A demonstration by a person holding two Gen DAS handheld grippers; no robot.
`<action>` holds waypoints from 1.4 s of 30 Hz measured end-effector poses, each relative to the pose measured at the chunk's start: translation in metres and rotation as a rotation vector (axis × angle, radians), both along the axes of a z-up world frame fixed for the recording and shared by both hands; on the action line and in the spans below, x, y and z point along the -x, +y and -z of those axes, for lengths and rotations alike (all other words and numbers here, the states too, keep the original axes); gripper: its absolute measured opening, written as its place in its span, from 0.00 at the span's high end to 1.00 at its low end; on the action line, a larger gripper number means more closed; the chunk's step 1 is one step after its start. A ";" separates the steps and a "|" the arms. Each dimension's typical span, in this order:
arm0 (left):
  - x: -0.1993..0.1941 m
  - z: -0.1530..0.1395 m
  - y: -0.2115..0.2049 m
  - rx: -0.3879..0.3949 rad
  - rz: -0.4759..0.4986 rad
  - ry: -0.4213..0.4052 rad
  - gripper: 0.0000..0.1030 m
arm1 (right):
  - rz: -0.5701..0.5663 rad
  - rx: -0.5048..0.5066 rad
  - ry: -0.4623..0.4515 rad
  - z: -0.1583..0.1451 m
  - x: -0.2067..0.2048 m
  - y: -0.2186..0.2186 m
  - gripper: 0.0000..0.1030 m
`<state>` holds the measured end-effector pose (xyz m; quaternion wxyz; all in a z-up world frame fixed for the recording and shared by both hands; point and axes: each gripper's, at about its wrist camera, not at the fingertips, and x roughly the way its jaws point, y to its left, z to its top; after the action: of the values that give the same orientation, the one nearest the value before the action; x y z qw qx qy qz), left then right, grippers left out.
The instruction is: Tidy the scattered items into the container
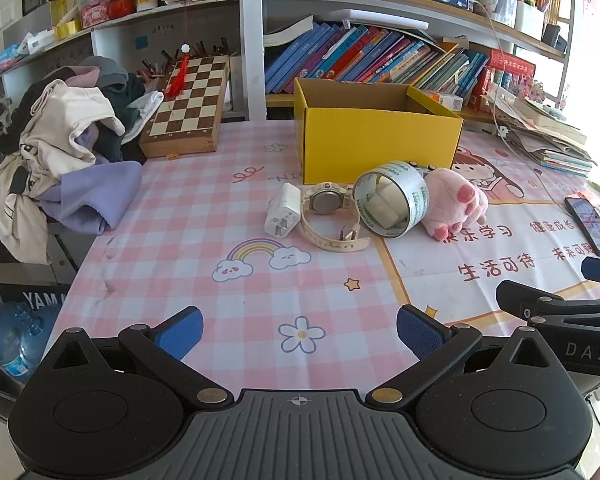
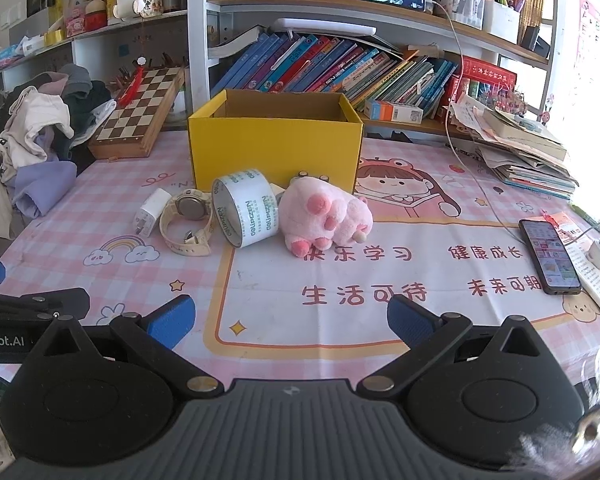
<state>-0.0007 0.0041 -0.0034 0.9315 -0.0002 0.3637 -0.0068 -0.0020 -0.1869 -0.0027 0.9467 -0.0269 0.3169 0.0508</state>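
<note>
A yellow cardboard box (image 1: 376, 140) (image 2: 274, 148) stands open at the back of the table. In front of it lie a white charger plug (image 1: 283, 216) (image 2: 152, 212), a cream wristwatch (image 1: 332, 216) (image 2: 188, 222), a roll of clear tape (image 1: 392, 200) (image 2: 246, 208) on its edge, and a pink plush paw (image 1: 458, 204) (image 2: 326, 216). Small round items show behind the tape (image 1: 422, 167) (image 2: 312, 176). My left gripper (image 1: 300, 330) is open and empty, well short of the items. My right gripper (image 2: 290, 318) is open and empty, also short of them.
A chessboard box (image 1: 184, 108) (image 2: 140, 112) and a pile of clothes (image 1: 60, 148) (image 2: 32, 140) sit at the left. A phone (image 2: 550, 256) (image 1: 590, 224), cable and stacked books (image 2: 528, 148) are at the right. Bookshelves stand behind the box.
</note>
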 end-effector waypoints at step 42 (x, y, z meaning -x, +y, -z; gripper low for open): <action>-0.005 0.003 -0.003 0.006 0.023 0.017 0.00 | 0.011 0.010 0.005 0.000 -0.001 0.003 0.00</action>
<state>0.0047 0.0014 -0.0063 0.9282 0.0012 0.3717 -0.0185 -0.0013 -0.1838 -0.0028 0.9461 -0.0299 0.3196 0.0442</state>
